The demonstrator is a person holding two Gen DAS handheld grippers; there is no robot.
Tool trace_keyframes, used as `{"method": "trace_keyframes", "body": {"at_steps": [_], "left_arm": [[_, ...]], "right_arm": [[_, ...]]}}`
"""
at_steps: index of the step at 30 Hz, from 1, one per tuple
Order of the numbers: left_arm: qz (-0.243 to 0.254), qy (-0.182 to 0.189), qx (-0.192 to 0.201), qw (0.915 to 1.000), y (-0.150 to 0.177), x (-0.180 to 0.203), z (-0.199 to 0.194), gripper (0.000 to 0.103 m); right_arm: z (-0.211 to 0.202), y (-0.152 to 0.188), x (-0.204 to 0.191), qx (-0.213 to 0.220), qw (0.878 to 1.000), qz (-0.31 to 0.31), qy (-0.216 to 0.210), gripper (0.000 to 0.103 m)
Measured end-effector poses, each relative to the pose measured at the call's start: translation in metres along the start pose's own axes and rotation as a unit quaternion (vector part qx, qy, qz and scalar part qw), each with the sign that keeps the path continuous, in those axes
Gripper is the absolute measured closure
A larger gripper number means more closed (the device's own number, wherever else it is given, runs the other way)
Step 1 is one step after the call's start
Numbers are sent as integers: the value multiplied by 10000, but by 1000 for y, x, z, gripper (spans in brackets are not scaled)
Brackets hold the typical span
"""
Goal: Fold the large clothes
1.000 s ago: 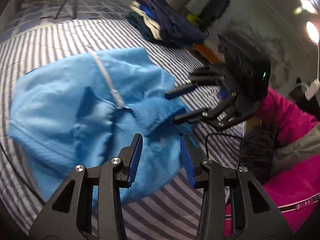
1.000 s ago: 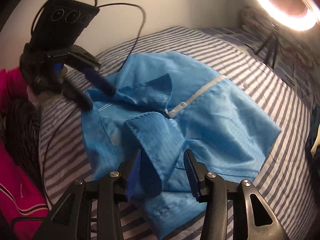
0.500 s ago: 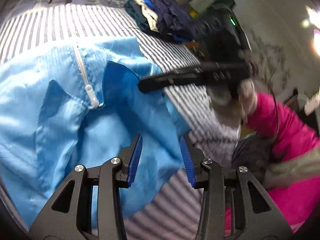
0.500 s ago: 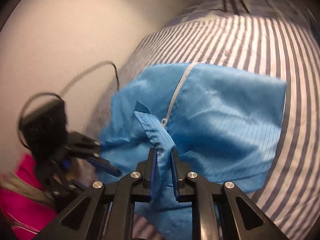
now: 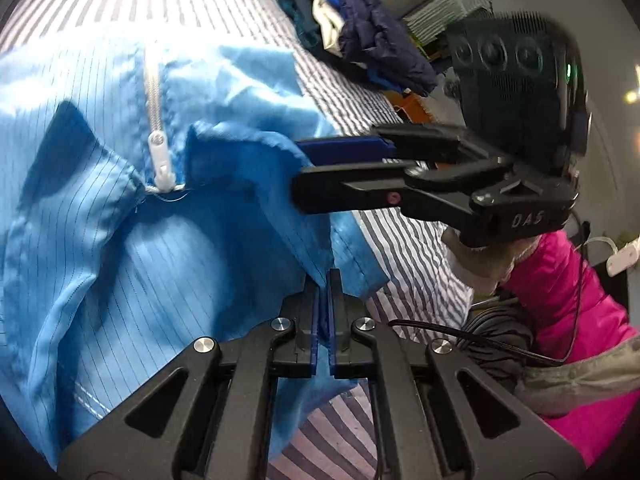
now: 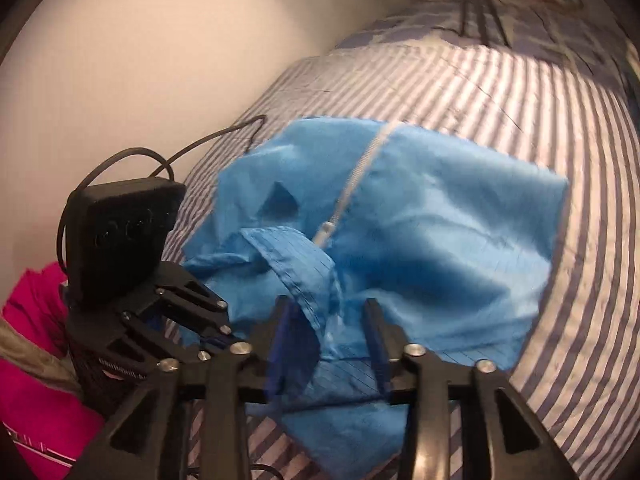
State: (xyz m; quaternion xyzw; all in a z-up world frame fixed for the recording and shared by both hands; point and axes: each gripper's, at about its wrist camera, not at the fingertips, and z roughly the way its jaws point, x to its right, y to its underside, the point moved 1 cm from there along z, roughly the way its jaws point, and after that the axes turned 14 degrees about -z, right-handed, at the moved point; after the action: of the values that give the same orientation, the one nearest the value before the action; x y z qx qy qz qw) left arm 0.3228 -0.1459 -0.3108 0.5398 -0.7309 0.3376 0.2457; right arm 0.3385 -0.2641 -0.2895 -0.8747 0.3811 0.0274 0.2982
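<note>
- Lying crumpled on the striped bed [image 6: 500,92], the blue jacket [image 5: 120,280] shows its white zipper [image 5: 160,152] running up the front.
- The left gripper [image 5: 323,280] has its jaws pressed together on a fold of the jacket's edge near the collar.
- The right gripper [image 6: 328,312] has its jaws standing wide, a collar flap of the jacket lying loose between them.
- A pile of dark folded clothes [image 5: 352,24] sits at the far edge of the bed.
- A pink sleeve [image 5: 560,280] shows behind the right gripper.
</note>
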Motion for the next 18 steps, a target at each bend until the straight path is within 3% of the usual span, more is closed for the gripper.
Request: {"method": "trace_keyframes", "body": {"at_steps": [5, 7, 9, 11, 13, 14, 15, 18], "left_arm": [[248, -134, 120, 9995, 9, 9, -2, 103], [328, -173, 140, 9992, 13, 10, -2, 103], [421, -222, 129, 9988, 16, 12, 2, 103], [580, -323, 122, 9977, 22, 13, 6, 103], [699, -394, 111, 9967, 24, 15, 10, 103], [723, -423, 123, 9964, 24, 15, 11, 103], [742, -447, 128, 9962, 24, 15, 12, 103], [719, -416, 73, 9965, 27, 13, 11, 103]], "right_arm": [[9, -18, 1, -164, 9997, -49, 199, 63], [19, -21, 5, -359, 9988, 28, 334, 75], [25, -16, 15, -358, 9982, 464, -91, 88], [27, -4, 30, -151, 9914, 1102, -688, 92], [27, 14, 48, 365, 9694, 1863, -1557, 96], [27, 18, 54, 529, 9617, 2056, -1732, 97], [27, 24, 61, 613, 9606, 2185, -1607, 97], [25, 30, 68, 409, 9725, 2110, -899, 97]]}}
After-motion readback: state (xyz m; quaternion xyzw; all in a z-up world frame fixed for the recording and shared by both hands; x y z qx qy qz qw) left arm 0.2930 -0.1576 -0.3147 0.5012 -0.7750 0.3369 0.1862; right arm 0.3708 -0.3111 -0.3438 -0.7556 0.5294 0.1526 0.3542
